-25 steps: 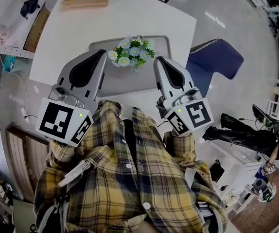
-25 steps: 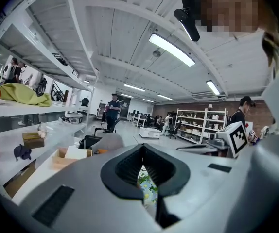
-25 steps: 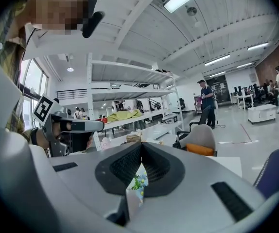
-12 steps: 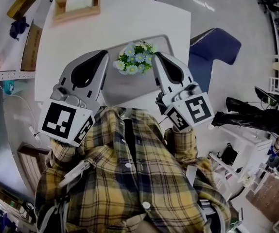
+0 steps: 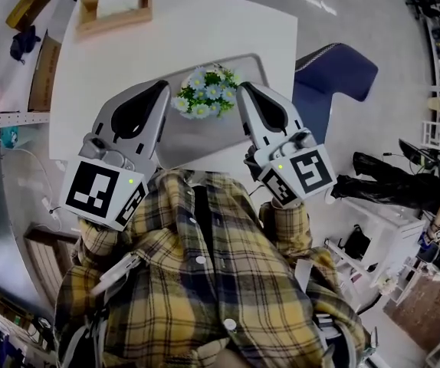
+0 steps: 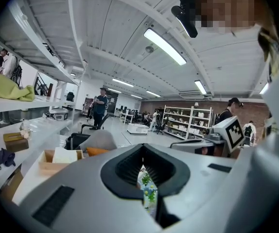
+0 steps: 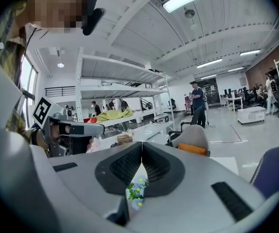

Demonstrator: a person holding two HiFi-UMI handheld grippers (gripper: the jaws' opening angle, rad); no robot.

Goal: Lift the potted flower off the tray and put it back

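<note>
The potted flower (image 5: 205, 92), pale daisies over green leaves, stands on the grey tray (image 5: 193, 138) near the front edge of the white table (image 5: 166, 37). A wooden box (image 5: 113, 8) sits at the table's far side and a blue chair (image 5: 335, 71) stands off to the right. The left gripper (image 5: 161, 87) hovers just beside the blooms on one side and the right gripper (image 5: 243, 90) on the other; both have their jaws pressed together on nothing, and each gripper view shows the flowers only through the slit below the closed tips.
</note>
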